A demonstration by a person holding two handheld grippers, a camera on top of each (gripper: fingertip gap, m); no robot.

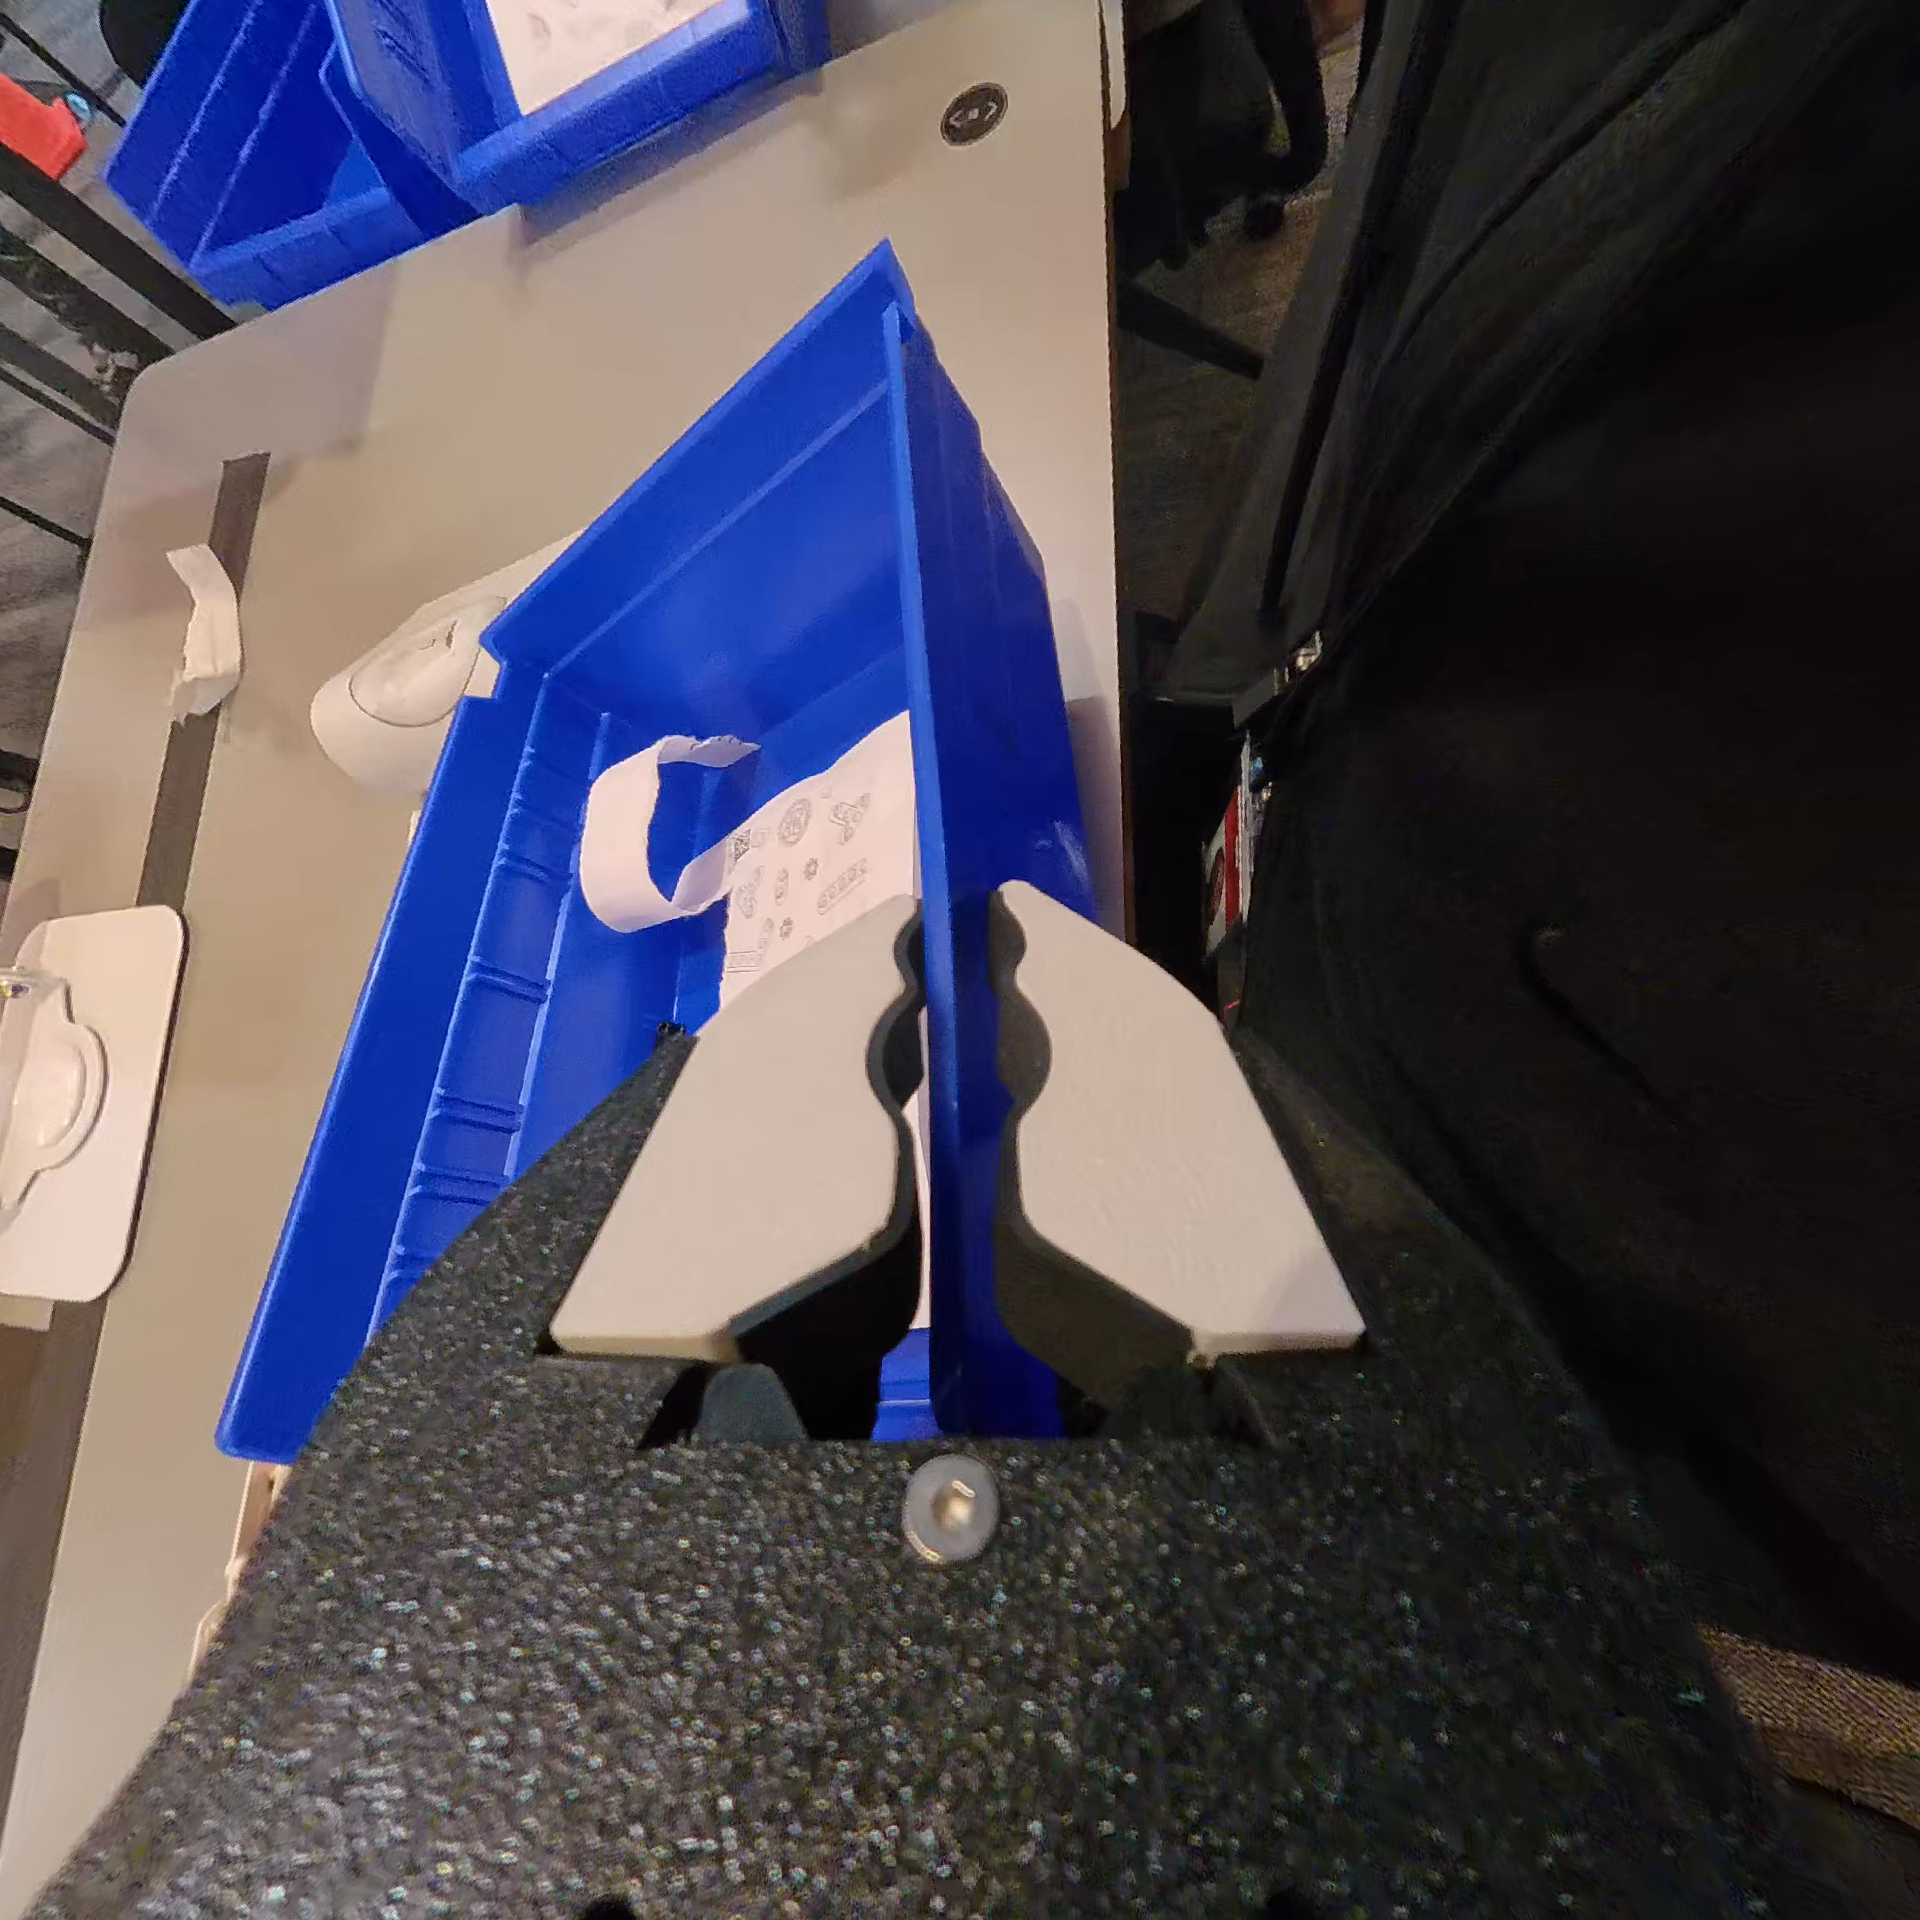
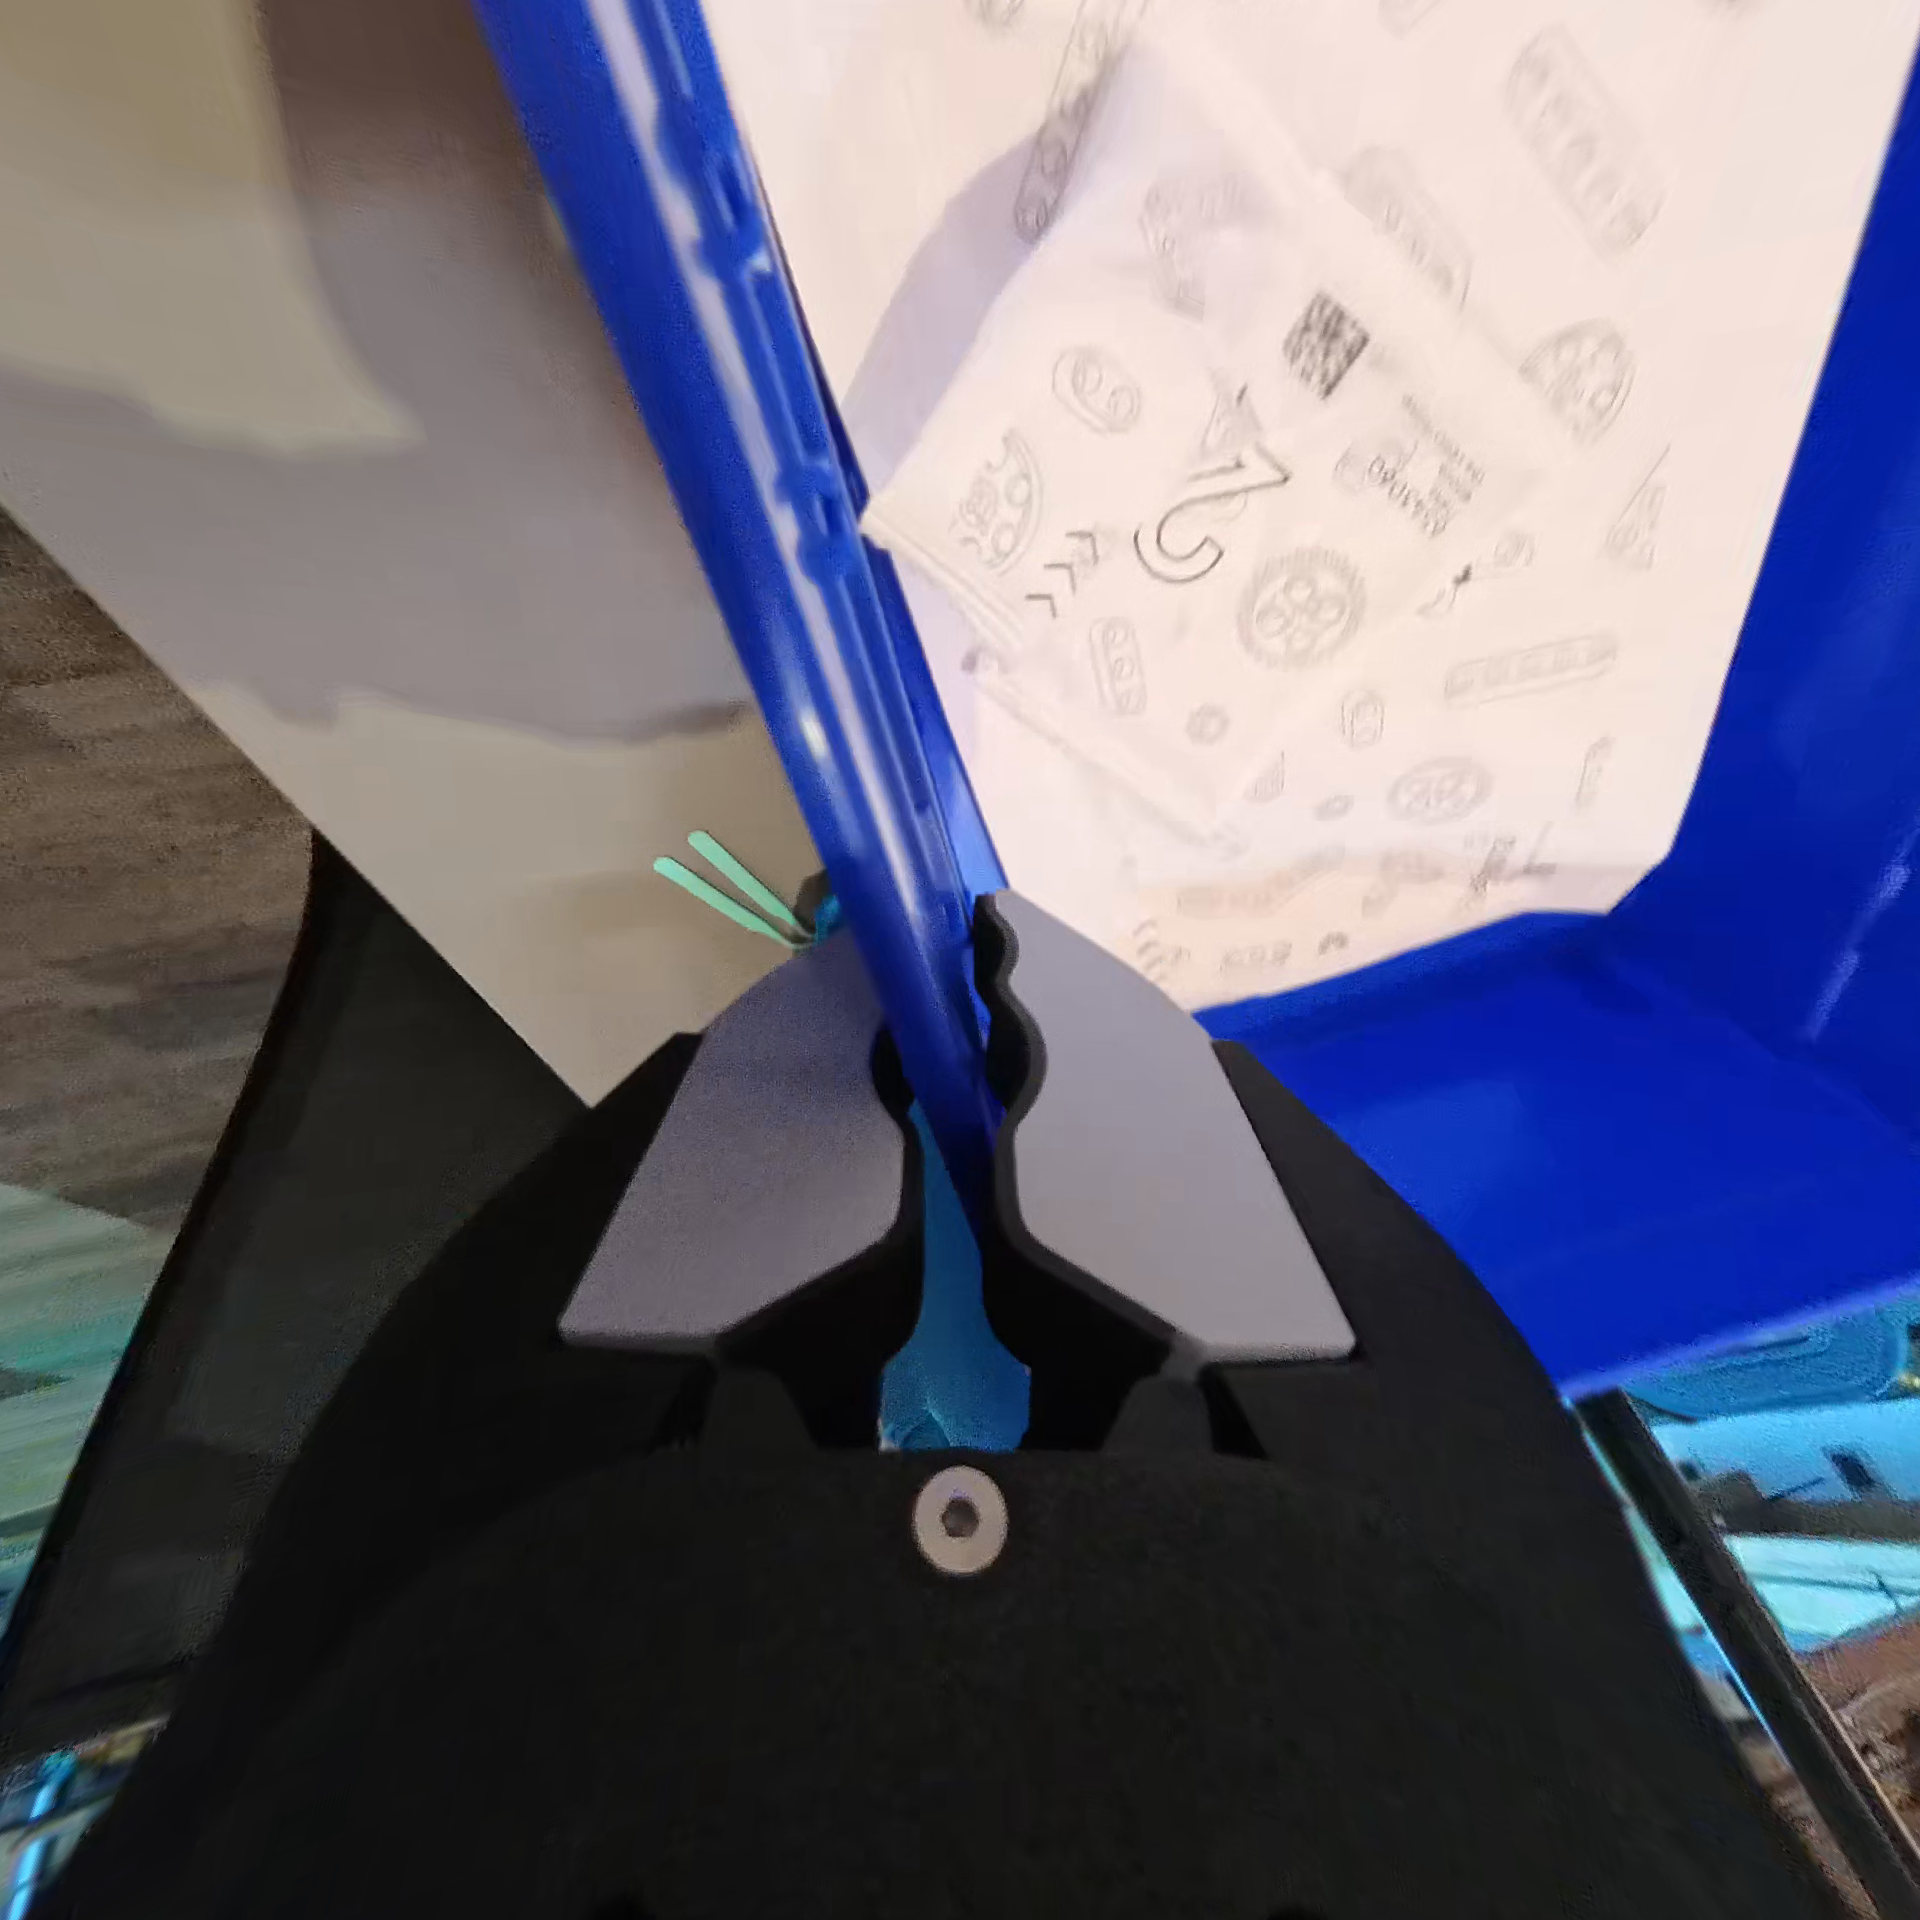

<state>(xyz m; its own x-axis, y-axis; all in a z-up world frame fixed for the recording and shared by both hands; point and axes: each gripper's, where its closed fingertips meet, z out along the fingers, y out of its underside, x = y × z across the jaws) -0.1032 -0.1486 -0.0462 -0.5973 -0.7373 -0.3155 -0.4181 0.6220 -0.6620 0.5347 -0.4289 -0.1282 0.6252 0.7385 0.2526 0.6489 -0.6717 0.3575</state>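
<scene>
Two grippers clamp one blue bin (image 1: 727,644) by its walls: the left gripper (image 1: 951,1029) pinches the right-hand wall, the right gripper (image 2: 940,1049) another wall. The bin sits tilted near the edge of a grey table (image 1: 582,343), with printed paper bags (image 2: 1299,499) inside. A white mouse (image 1: 400,691) lies just beside it.
</scene>
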